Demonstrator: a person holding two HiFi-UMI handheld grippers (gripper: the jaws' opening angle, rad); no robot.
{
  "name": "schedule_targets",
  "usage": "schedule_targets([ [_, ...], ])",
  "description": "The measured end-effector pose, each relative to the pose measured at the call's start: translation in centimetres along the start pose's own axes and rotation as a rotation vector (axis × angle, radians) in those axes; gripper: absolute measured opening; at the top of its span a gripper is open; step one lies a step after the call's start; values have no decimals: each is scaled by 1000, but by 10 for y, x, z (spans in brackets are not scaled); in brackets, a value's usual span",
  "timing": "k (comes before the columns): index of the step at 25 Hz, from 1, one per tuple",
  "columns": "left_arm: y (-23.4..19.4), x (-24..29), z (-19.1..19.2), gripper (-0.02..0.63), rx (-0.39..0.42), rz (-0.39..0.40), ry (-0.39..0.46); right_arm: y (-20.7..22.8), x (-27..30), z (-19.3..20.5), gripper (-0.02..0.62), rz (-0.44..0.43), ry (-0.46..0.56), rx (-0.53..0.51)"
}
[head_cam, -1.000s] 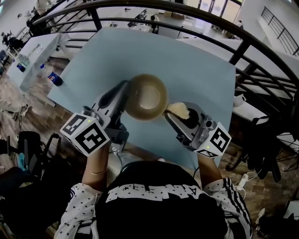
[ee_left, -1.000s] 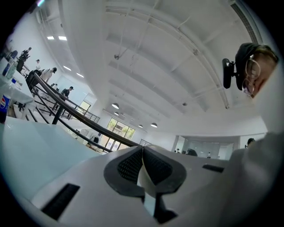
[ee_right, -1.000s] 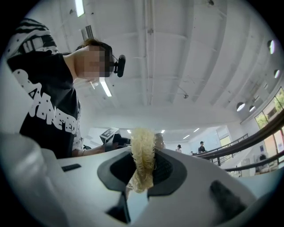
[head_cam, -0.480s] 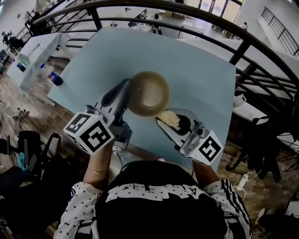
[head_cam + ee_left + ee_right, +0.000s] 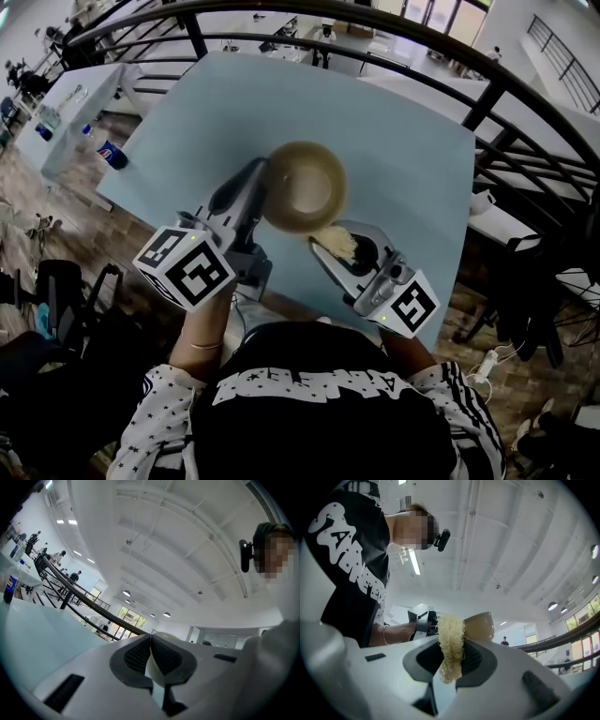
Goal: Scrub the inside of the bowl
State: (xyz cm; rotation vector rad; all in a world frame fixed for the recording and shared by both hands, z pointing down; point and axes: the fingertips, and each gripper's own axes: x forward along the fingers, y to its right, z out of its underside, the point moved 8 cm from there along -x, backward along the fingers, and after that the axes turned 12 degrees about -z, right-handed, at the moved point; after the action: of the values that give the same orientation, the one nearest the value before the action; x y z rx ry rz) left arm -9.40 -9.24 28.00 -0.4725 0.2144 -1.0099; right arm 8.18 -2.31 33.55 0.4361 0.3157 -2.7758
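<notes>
A tan bowl (image 5: 305,186) is held over the blue table (image 5: 403,150). My left gripper (image 5: 262,187) is shut on the bowl's left rim; in the left gripper view the thin pale rim (image 5: 154,665) sits pinched between the dark pads. My right gripper (image 5: 330,247) is shut on a pale yellow fibrous scrubber (image 5: 337,242), which sits just outside the bowl's near right edge. In the right gripper view the scrubber (image 5: 451,641) stands up between the pads, with the bowl (image 5: 481,625) close behind it. I cannot tell whether scrubber and bowl touch.
A black railing (image 5: 487,94) curves round the table's far and right sides. A blue bottle (image 5: 111,155) stands on another table at the far left. The table's near edge lies under my grippers, close to the person's body.
My right gripper has carried the scrubber leftward and nearer, from the bowl's right side to its near right edge. The left gripper and bowl have hardly moved.
</notes>
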Motion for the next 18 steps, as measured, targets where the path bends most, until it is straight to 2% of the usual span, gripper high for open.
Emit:
schedule_targets([
  [12,4,-2,0,20,-12,-27,31,-3,3,4,71,29,28,35],
  [18,7,-1,4,20,-34,-21,26,-8,6,8,71,9,31,49],
])
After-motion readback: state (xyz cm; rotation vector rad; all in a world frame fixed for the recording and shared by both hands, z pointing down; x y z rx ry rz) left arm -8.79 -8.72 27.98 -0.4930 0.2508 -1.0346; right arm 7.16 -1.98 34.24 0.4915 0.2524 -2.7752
